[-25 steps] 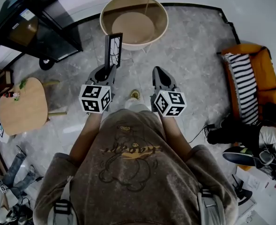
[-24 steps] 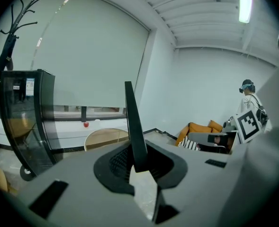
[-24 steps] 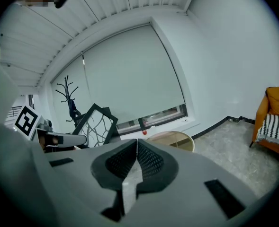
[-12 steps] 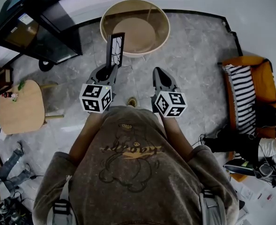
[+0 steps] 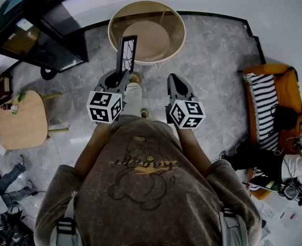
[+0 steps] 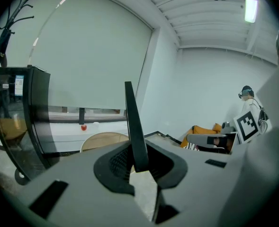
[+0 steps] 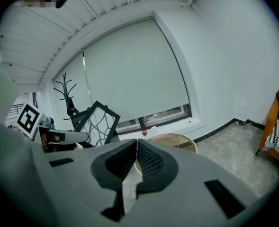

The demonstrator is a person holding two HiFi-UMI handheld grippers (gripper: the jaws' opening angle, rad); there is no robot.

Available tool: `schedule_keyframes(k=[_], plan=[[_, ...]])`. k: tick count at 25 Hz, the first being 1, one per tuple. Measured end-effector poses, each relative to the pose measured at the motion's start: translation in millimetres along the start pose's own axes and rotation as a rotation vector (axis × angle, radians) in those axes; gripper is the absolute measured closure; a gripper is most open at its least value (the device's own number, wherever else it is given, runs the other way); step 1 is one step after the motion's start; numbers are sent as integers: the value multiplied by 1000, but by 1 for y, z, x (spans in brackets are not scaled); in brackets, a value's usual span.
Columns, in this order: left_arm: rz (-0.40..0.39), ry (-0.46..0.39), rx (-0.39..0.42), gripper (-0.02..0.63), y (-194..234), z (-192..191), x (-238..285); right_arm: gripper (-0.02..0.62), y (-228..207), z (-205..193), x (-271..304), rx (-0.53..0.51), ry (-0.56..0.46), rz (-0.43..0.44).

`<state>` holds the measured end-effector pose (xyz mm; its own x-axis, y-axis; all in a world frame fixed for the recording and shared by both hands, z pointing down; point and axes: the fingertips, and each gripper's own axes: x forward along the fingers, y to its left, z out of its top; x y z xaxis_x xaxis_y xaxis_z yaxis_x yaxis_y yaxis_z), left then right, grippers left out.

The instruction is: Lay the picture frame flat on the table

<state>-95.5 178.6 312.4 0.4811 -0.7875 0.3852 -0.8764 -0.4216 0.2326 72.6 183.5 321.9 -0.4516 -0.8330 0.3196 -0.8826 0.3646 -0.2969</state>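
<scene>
Seen from above, the left tongs (image 5: 121, 77) clamp the bottom edge of a black picture frame (image 5: 125, 53), holding it upright near the round desk (image 5: 180, 35) ahead, apparently for laying flat there, while the right tongs (image 5: 171, 78) hover alongside, closed and empty.

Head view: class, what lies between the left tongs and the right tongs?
The person's pale trouser leg and shoe, over grey floor, lie between the left tongs and right tongs in the head view.
</scene>
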Motion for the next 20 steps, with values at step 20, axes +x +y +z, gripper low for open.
schedule_keyframes(k=[20], plan=[[-56,31,8,541,53,32,104,575,-42,23,93,27,14,-63]])
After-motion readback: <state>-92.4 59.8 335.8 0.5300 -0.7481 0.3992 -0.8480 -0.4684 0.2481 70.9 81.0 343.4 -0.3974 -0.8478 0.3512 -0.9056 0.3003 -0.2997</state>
